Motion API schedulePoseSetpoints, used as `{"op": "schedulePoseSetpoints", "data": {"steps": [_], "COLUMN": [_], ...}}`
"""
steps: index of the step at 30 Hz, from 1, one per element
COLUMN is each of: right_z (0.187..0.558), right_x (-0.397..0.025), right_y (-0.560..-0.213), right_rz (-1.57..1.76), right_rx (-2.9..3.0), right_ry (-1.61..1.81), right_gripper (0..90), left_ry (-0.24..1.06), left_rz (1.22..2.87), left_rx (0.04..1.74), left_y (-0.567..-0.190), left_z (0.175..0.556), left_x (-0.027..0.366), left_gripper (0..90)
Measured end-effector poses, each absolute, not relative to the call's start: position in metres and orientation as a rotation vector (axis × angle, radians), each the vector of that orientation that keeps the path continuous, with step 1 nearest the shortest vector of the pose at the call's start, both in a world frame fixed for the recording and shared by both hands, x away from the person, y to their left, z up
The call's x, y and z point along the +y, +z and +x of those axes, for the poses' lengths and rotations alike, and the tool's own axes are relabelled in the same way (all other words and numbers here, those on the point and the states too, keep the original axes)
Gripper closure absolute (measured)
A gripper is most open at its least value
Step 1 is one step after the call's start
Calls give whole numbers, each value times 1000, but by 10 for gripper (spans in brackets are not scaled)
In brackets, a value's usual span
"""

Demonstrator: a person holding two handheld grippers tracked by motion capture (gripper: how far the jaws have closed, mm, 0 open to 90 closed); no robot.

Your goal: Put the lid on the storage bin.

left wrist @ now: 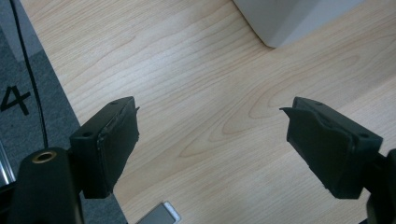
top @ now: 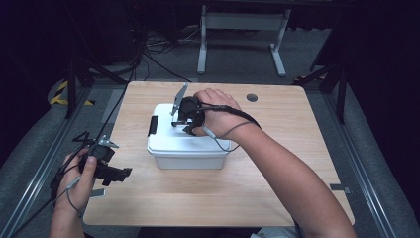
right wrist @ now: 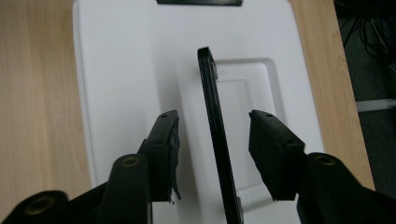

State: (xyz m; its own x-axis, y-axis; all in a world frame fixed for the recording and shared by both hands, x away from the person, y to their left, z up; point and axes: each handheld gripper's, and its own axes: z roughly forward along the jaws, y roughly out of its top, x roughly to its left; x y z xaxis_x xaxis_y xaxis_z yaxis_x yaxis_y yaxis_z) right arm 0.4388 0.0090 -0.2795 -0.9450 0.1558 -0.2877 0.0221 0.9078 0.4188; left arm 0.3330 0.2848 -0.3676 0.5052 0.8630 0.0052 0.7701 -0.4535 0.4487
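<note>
A white lidded box [top: 188, 148] stands in the middle of the wooden table [top: 277, 163]. Its thin black handle [right wrist: 212, 107] stands upright from a recess in the lid [right wrist: 121, 70]. My right gripper [right wrist: 214, 116] is over the lid [top: 185, 124], open, with one jaw on each side of the handle and a gap to both. A black latch [top: 152, 125] sits on the box's left end. My left gripper [top: 126, 171] hovers open over bare wood near the table's left front edge, with nothing between its fingers [left wrist: 210, 107]. A corner of the box [left wrist: 289, 18] lies ahead of it.
A small strip of grey tape [left wrist: 159, 215] lies at the table's left front edge [top: 97, 193]. A round cable hole [top: 251, 97] is at the back right. Cables trail over the grey floor [left wrist: 28, 70] to the left. A white desk frame [top: 242, 29] stands beyond the table.
</note>
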Motion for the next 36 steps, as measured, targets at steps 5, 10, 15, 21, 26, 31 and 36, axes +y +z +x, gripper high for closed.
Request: {"op": "schedulePoseSetpoints", "data": {"steps": [5,10,15,21,26,31,36], "right_z": [436,434,434,431,427,423,423], "right_x": [-7,-35,-64,-95,-116,-135,-160], "right_y": [-264,-255,-249,-241,-240,-244,-248], "right_rz": [195,315,396,462,502,556,622], "right_rx": [2734,2693,2655,2611,2598,2582,2557], "right_ry": [738,814,848,875,879,862,872], "right_gripper": [471,463,457,443,424,412,395], "left_ry": [326,327,330,334,334,276,284], "left_rz": [2360,2355,2358,2358,2357,2342,2358], "left_rx": [1359,1361,1366,1367,1359,1332,1330], "left_y": [-368,-368,-368,-368,-368,-369,-370], "left_z": [332,331,330,331,333,335,338], "left_x": [285,286,287,287,287,286,285], "left_gripper": [175,175,175,175,175,180,179]}}
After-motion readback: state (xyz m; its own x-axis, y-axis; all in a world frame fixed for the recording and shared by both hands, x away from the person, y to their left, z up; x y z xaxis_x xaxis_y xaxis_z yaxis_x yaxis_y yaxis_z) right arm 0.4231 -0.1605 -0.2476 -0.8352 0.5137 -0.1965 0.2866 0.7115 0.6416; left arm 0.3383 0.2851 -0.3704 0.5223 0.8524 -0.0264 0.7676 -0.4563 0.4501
